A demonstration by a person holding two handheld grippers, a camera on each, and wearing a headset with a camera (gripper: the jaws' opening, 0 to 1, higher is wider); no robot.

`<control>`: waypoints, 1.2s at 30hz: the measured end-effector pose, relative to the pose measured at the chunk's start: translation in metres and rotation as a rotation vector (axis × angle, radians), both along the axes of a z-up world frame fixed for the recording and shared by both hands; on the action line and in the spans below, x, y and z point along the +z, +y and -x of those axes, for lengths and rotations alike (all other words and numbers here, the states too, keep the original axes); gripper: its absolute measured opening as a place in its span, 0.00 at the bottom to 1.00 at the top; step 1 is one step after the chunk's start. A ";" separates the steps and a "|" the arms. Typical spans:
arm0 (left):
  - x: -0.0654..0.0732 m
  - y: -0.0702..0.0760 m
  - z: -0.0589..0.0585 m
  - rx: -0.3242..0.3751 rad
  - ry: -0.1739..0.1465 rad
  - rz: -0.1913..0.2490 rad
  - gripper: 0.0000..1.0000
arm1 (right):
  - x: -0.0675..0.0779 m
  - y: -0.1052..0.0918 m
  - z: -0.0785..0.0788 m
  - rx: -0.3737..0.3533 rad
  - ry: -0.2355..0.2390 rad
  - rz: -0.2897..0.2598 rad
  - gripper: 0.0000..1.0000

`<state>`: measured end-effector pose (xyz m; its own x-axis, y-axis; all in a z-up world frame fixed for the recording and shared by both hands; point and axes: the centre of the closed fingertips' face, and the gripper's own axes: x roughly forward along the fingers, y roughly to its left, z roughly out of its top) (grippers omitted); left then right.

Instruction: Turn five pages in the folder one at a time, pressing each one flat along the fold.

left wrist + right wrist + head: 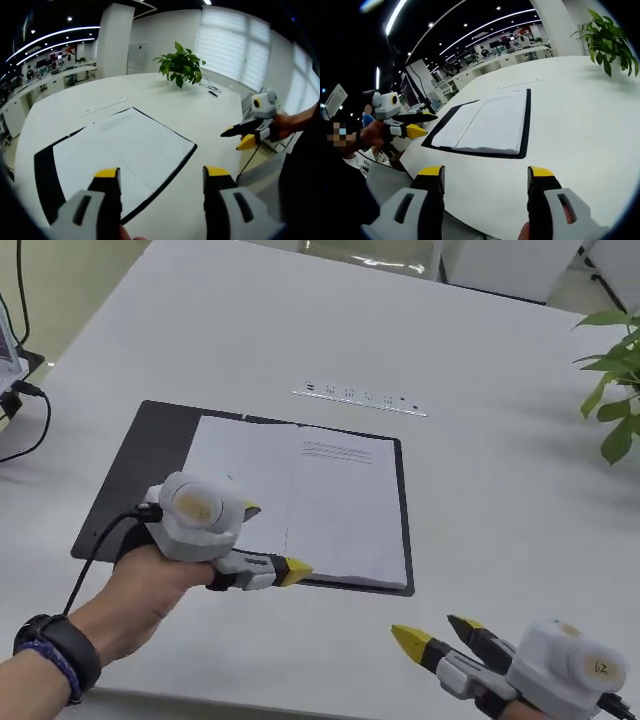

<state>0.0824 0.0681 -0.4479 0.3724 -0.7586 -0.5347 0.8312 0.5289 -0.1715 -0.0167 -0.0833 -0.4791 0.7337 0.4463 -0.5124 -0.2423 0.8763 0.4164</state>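
At the far left of the head view a black cable (48, 418) loops at the edge of the white, matte worktop (450, 350). Next I see the left hand (150, 585), a dark band (55, 650) on its wrist, holding the left gripper (272, 540) over the near-left part of the folder (135, 480). Its yellow-tipped jaws stand wide apart with nothing between them. In the left gripper view one tip lies over the near edge of the paper and the other over bare worktop; I cannot tell whether either touches.

The folder lies open and flat mid-worktop. It has a black rectangular cover with a wide bare margin at its left. Inside are a left page (240, 465) and a right page (345, 510), both white and smooth, meeting at a straight fold.

The head view lets me read faint printed lines (337, 451) at the top of the right page. It also shows a narrow slotted strip (360, 398) set in the worktop just beyond the folder.

Further right, the right gripper (432, 630) is near the front edge, well apart from the folder, jaws parted and empty. A leafy green plant (612, 370) stands at the far right.

The left gripper view adds pale window blinds (235, 45) behind the plant. The right gripper view adds rows of desks (505, 57) under long ceiling light strips (470, 32).
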 end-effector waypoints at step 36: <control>-0.081 -0.101 -0.034 -0.003 -0.012 -0.073 0.58 | -0.011 -0.008 0.004 0.081 0.065 -0.012 0.65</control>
